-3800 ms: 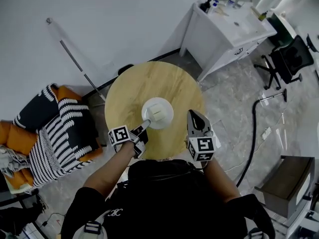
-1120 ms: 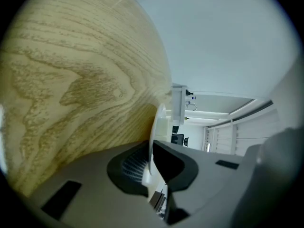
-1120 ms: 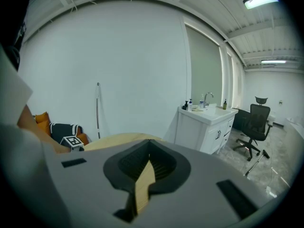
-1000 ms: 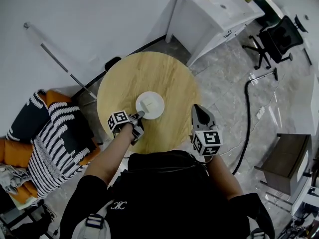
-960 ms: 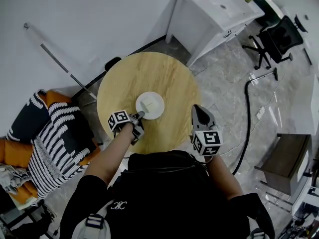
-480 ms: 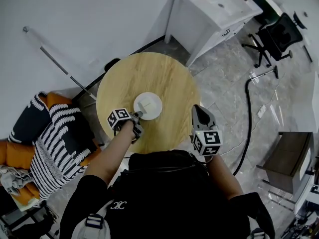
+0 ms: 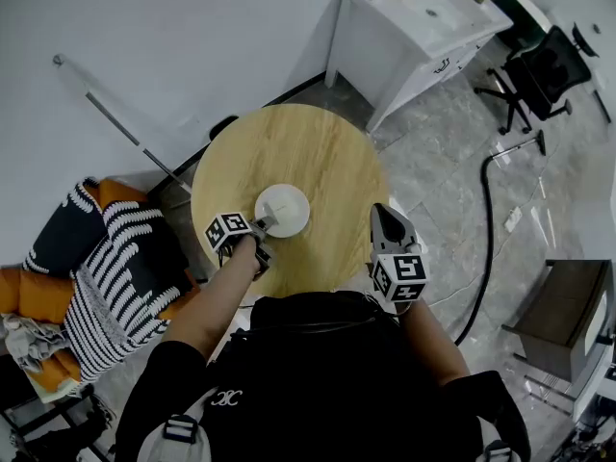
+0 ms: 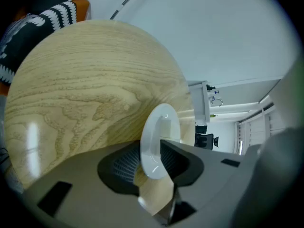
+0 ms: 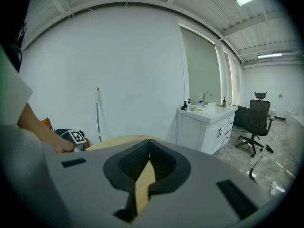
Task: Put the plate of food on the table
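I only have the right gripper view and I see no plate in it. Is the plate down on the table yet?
Observer: Yes. The head view shows the white plate lying flat on the round wooden table.
Operator: Is anything gripping it?
Observer: No. The jaws of the left hand-held gripper have just been opening; the plate's rim sits between them, not pressed.
Operator: Anything on the plate?
Observer: A pale block, seen in the left gripper view; what it is I cannot tell.
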`<state>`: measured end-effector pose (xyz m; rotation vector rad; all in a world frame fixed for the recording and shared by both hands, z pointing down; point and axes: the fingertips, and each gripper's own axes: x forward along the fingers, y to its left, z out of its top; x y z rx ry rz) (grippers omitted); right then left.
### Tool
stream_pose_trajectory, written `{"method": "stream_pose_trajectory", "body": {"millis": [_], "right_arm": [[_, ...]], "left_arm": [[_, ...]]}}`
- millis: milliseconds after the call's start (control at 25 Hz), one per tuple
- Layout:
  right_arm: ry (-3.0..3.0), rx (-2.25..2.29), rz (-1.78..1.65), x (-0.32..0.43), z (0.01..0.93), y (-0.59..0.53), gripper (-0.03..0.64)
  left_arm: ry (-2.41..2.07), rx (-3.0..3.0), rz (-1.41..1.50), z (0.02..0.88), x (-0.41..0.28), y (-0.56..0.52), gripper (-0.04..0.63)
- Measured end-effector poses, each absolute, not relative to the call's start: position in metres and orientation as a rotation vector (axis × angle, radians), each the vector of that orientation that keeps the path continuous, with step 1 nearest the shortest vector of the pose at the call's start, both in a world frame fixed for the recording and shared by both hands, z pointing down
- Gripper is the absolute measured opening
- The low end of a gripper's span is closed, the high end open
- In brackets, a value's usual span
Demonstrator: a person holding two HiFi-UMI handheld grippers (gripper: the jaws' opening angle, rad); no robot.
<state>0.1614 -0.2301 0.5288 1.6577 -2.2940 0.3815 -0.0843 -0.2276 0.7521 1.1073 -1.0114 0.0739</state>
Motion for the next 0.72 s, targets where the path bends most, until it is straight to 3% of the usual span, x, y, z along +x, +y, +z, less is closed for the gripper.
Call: {"method": "stream_pose_trajectory", "body": {"millis": [280, 680, 720], "right_arm": [[-2.312, 1.668, 0.366, 0.161, 0.529, -0.236, 0.008], [-2.344, 1.645, 0.387, 0.171, 0.535, -0.242, 0.008], [-2.351, 1.633, 0.387, 0.171, 0.535, -0.243, 0.008]], "left_arm": [[-1.085, 1.152, 0.225, 0.753, -0.097, -0.225, 0.160], [-1.138, 1.234, 0.276, 0.737, -0.105, -0.229, 0.153], [-1.145, 1.256, 0.272, 0.733, -0.106, -0.229, 0.119]]}}
